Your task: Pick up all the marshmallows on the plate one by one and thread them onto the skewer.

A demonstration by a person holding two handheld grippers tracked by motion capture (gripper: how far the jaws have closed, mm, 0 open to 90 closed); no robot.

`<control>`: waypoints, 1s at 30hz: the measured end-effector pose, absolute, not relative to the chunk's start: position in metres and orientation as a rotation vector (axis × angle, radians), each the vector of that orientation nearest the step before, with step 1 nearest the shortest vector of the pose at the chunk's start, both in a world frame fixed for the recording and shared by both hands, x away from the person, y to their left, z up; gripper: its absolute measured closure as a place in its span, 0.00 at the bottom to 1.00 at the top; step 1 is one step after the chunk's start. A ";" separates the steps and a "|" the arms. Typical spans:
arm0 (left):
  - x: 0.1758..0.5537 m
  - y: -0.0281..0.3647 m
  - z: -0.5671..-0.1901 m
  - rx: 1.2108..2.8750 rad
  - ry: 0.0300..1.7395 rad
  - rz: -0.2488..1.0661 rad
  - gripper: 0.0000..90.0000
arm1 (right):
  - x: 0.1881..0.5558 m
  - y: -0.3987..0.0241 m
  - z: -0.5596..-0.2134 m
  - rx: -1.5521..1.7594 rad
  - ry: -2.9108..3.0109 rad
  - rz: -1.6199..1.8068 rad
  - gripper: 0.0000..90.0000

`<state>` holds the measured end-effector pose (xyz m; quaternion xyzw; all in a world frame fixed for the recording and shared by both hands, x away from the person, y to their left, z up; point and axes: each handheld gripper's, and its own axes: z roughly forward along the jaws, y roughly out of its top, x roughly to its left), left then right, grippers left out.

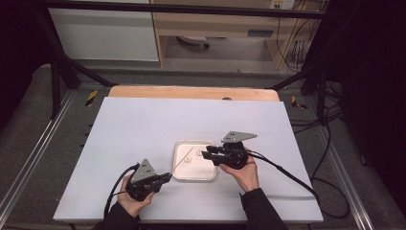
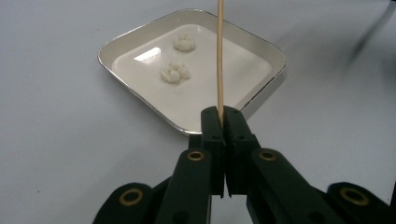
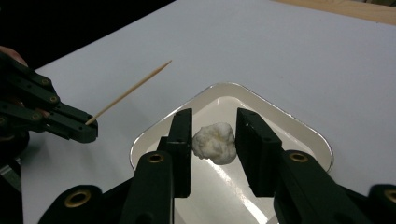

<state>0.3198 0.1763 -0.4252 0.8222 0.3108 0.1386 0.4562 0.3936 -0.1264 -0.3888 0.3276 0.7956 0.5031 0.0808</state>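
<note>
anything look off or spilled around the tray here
Nothing stands out. The tray sits flat on the white table with two white pieces inside and nothing spilled around it. The left gripper is clamped on a wooden skewer, and a white lump sits between the right gripper jaws.

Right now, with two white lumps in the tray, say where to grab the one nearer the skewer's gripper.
Take the nearer lump across its middle, fingers coming straight down. It lies low on the tray's flat floor, and the raised rim would likely block a level approach. It looks soft, so close gently.
</note>
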 end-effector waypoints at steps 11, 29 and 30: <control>0.320 0.172 -0.425 2.001 0.748 0.342 0.98 | 0.393 -0.134 -0.371 1.010 2.283 1.723 0.76; 0.319 0.167 -0.422 1.974 0.731 0.375 0.98 | 0.403 -0.127 -0.365 1.075 2.242 1.913 0.75; 0.319 0.167 -0.422 1.971 0.730 0.377 0.98 | 0.403 -0.126 -0.365 1.077 2.247 1.917 0.75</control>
